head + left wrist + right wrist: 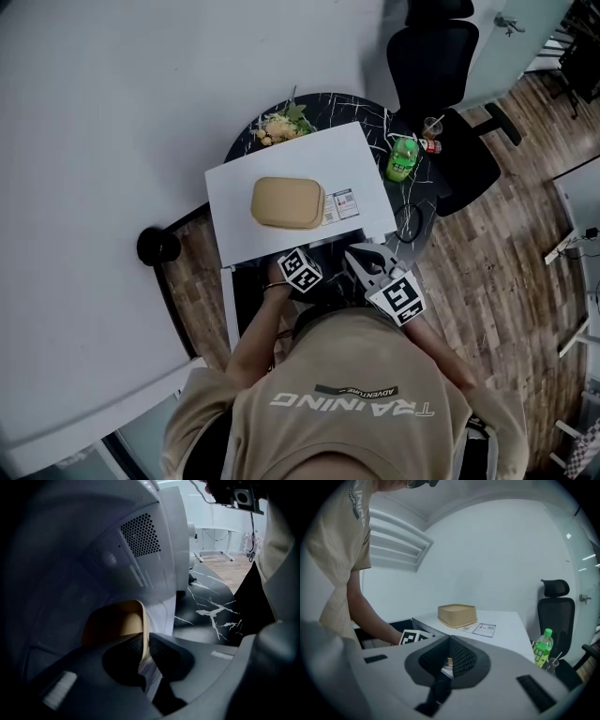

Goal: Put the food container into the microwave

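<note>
Your head camera looks steeply down past your shoulders, from well above, onto the white microwave (pixel 234 202) and the dark marbled bench (pixel 361 108). The camera on your left tool (pixel 146 643) sits close inside the microwave, facing a wall with vent holes (pixel 140 534). The food container (pixel 117 625) it grips looms large, and the bench shows at right. The camera on your right tool (pixel 449 656) looks level across the microwave's top. It shares the tan box (pixel 457 615), green bottle (pixel 541 649) and black chair (pixel 555 605) with the head view.
</note>
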Demonstrator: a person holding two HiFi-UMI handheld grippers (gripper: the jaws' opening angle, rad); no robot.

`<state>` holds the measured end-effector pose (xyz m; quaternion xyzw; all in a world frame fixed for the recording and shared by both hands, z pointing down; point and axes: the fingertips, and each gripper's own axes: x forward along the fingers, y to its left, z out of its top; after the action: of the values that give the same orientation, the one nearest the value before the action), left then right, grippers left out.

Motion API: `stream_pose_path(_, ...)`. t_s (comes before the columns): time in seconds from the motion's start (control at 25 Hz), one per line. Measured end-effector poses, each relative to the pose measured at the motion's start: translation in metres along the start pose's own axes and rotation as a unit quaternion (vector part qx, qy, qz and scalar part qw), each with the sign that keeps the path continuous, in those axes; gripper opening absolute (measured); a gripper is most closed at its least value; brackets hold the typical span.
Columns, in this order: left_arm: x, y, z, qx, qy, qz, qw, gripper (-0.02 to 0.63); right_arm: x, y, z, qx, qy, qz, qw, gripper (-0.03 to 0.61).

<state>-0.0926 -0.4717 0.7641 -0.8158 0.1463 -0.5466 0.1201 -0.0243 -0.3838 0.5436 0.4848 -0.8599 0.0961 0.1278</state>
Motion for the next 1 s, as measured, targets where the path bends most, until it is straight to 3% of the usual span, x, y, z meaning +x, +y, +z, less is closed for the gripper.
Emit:
stream_pose_path(0.2, -0.012, 0.006, 0.006, 0.009, -0.021, 0.048, 0.9986, 0.084, -0.010, 0.003, -0.008, 0.013, 0.000, 0.001, 1.000, 0.011)
stream_pose_path(0.4, -0.037, 0.001, 0.006, -0.012, -0.048, 0.098, 0.9940, 0.084, -0.022, 0.003, -0.010, 0.029, -0.012, 0.003, 0.999, 0.011)
stream_pose_path(0.68, -0.080, -0.011, -0.004, -0.040, -0.039, 0.152, 0.9868, 0.084, -0.042, 0.008, -0.011, 0.042, -0.021, 0.023, 0.999, 0.011)
stream_pose_path(0.76, -0.090, -0.012, -0.001, -0.049, -0.038, 0.162, 0.9848, 0.076, -0.050, 0.007, -0.011, 0.047, -0.031, 0.033, 0.998, 0.011)
stream_pose_path(0.84, -0.101, -0.012, 0.005, -0.069, -0.045, 0.170, 0.9820, 0.009, -0.057, 0.005, -0.009, 0.055, -0.043, 0.040, 0.997, 0.011)
stream_pose_path(1.0, -0.126, -0.015, 0.030, -0.108, -0.071, 0.194, 0.9724, 0.009, -0.069, -0.004, -0.008, 0.046, -0.050, 0.052, 0.996, 0.011)
